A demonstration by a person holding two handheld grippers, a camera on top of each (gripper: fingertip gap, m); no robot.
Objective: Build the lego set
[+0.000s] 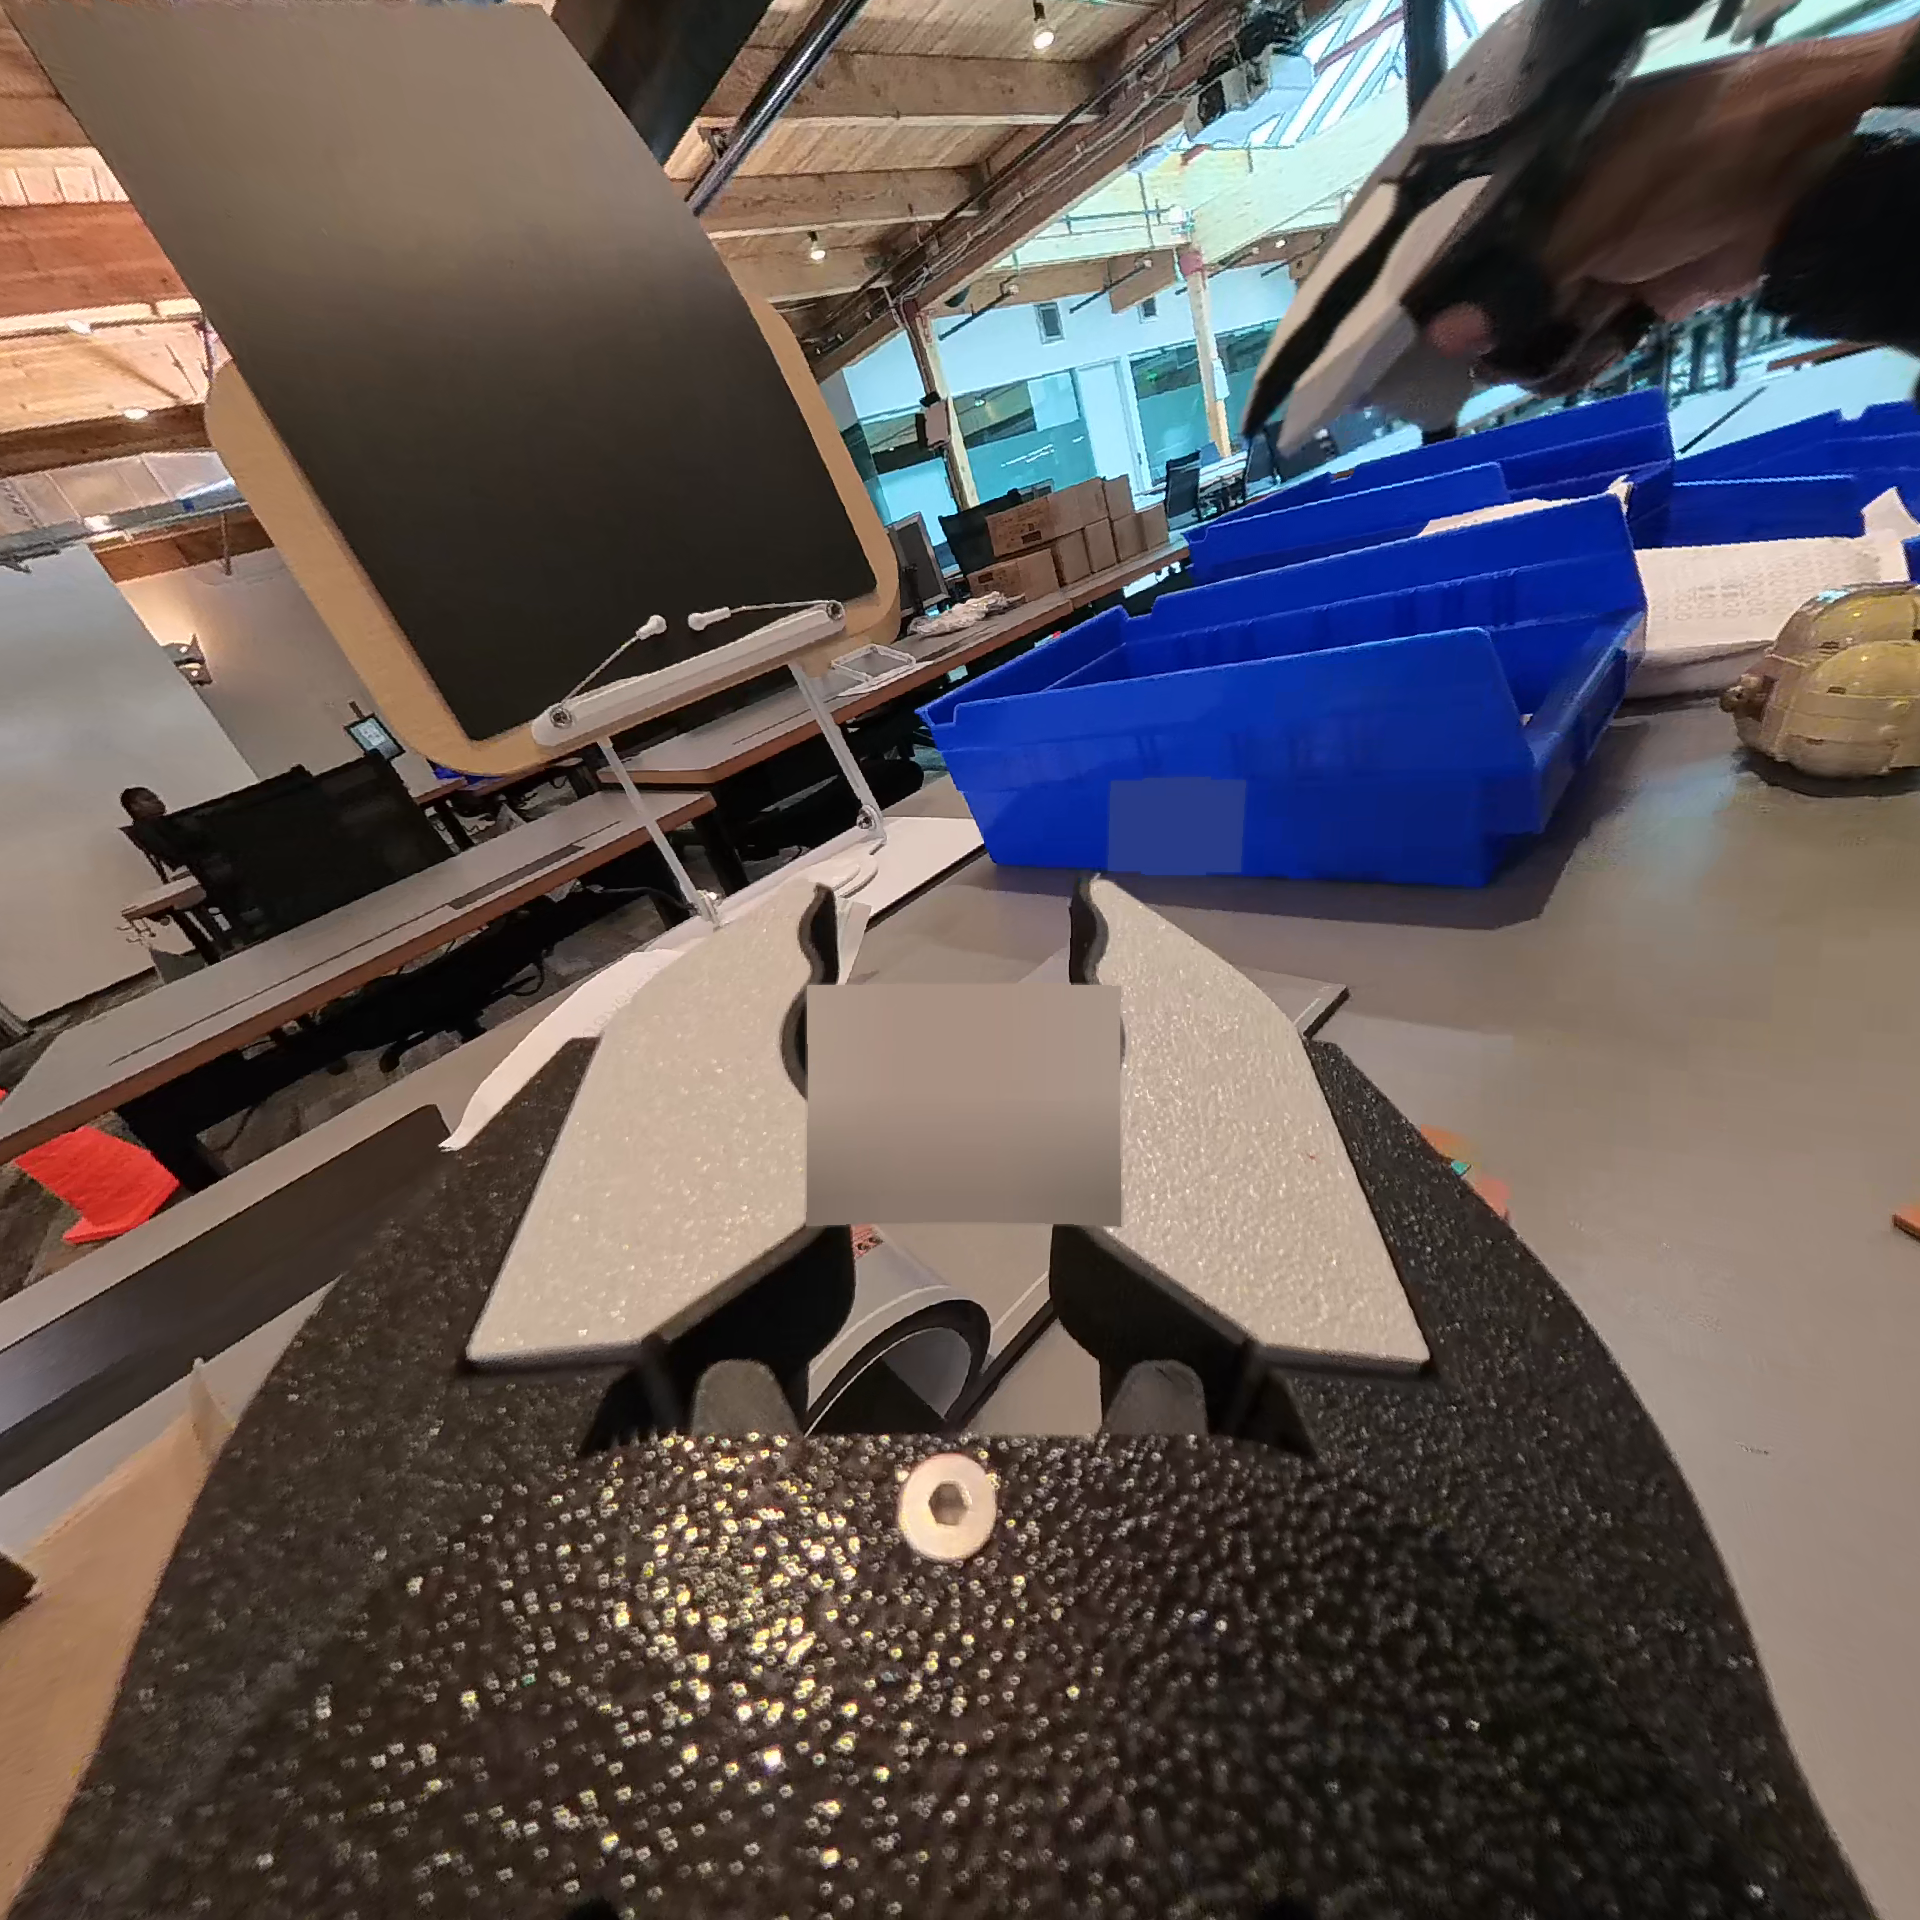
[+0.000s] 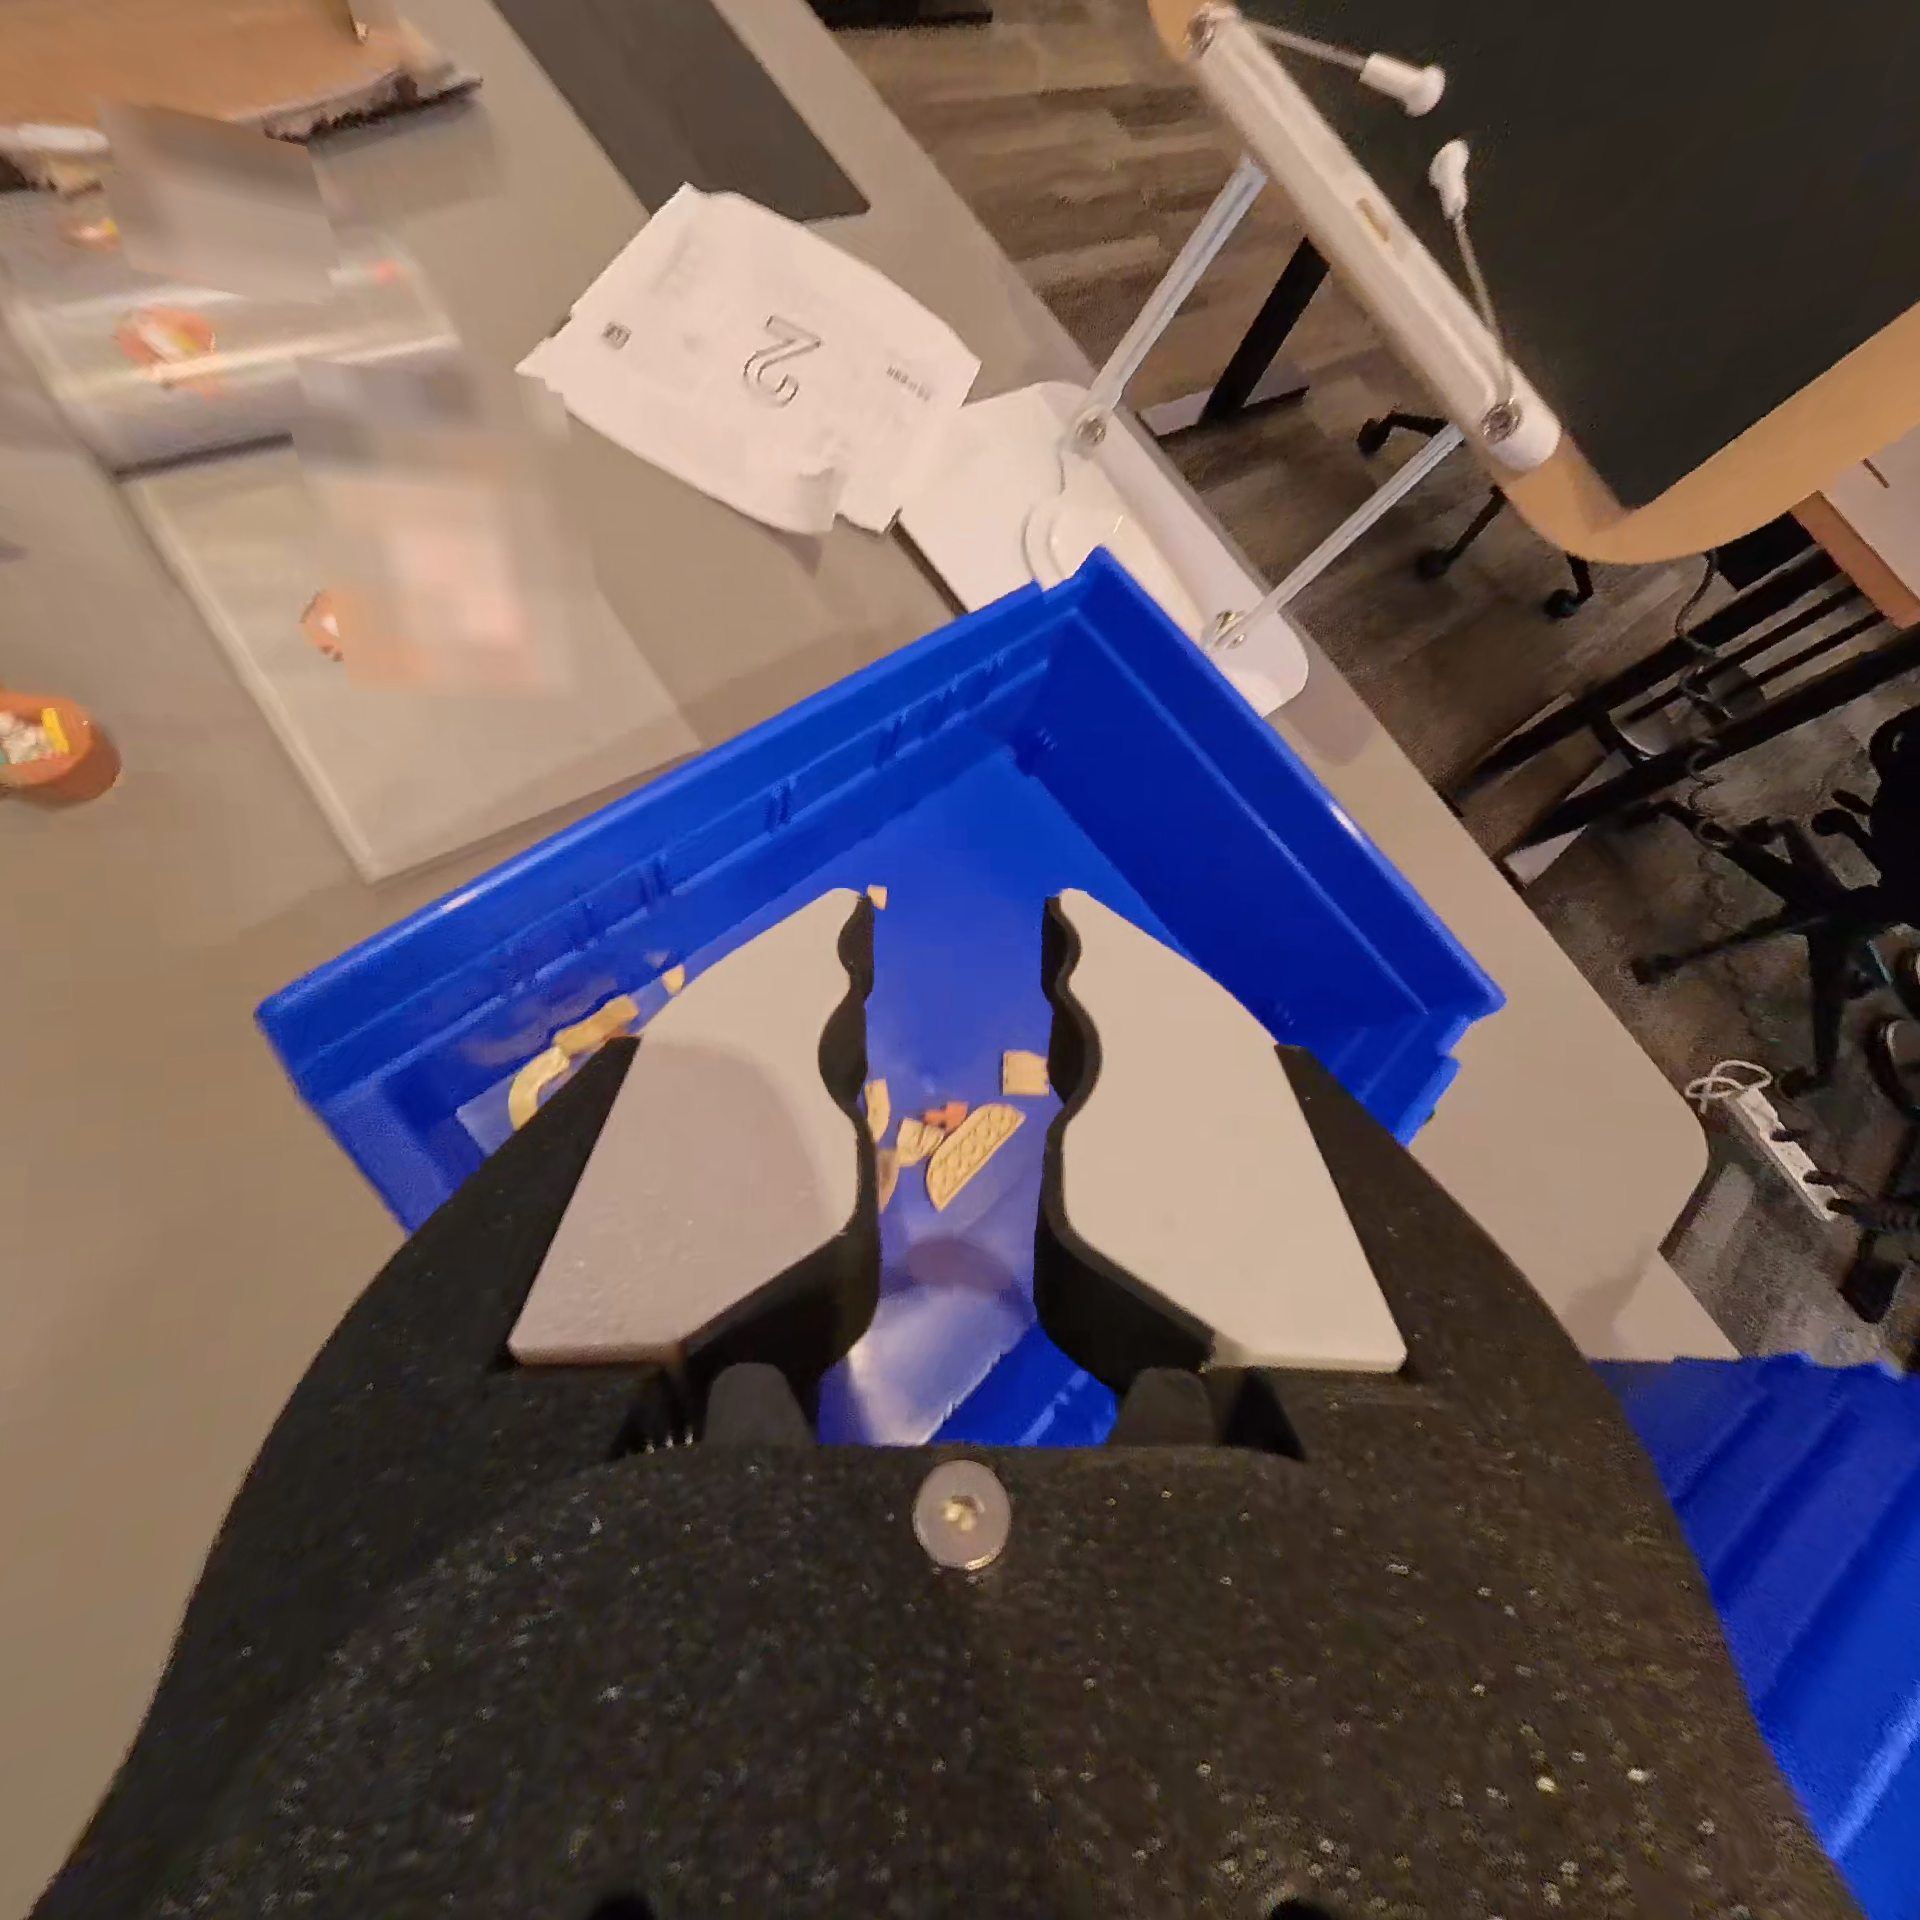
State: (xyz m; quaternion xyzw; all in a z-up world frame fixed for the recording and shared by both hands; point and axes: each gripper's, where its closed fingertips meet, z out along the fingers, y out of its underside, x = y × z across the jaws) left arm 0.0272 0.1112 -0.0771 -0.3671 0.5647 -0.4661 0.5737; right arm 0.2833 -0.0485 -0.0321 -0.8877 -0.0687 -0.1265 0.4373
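The right tongs (image 2: 951,914) hang over a blue plastic bin (image 2: 1226,821) near the tabletop (image 2: 187,1143) edge, pointing down into it. Their fingers stand apart with only the blue bin floor showing between them; nothing is gripped. On the bin floor lie several small tan toy-brick pieces (image 2: 971,1143), flat and studded, some curved, scattered loosely; one small piece sits just beside the left fingertip, though whether it touches cannot be told.

The left tongs (image 1: 956,920) are held low over the grey tabletop, released, with a blurred patch covering the space farther back between the fingers; nothing shows between the tips. Ahead of them stands the same blue bin (image 1: 1299,790), with more blue bins (image 1: 1558,468) behind. Nearby are a tan domed toy model (image 1: 1839,686), a crumpled printed paper (image 2: 758,364), clear plastic bags (image 2: 416,623), and a dark tilted board on a white stand (image 1: 468,364).
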